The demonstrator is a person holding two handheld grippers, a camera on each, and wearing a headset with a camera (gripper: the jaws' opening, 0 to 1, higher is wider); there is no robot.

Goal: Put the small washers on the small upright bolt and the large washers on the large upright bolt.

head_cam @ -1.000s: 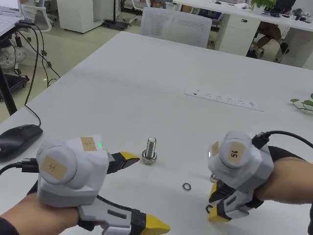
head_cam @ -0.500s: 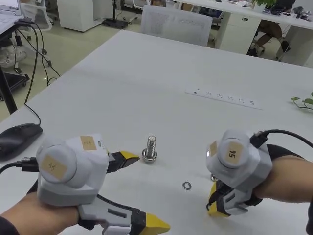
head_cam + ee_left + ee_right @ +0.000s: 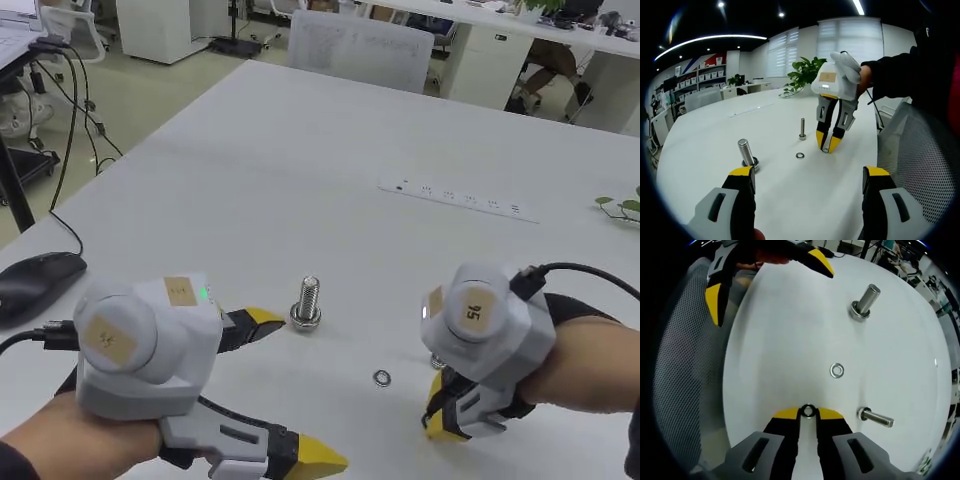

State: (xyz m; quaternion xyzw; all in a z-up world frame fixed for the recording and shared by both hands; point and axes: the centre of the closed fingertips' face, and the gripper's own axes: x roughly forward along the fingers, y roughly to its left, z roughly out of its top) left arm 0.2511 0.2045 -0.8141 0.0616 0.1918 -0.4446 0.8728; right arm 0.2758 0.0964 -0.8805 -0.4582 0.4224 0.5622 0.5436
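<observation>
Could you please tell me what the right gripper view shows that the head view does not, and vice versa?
The right gripper view adds a small washer pinched in the jaws of the right gripper, and the small bolt in plain sight. The head view adds a mouse, a power strip and a plant leaf. Both share the large bolt, a loose washer lying flat, and the left gripper with its jaws open.

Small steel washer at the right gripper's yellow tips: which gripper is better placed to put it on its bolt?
Right. The right gripper has its jaws pinching the small steel washer, and the thin silver bolt is close beside it. The left gripper hangs open, apart.
</observation>
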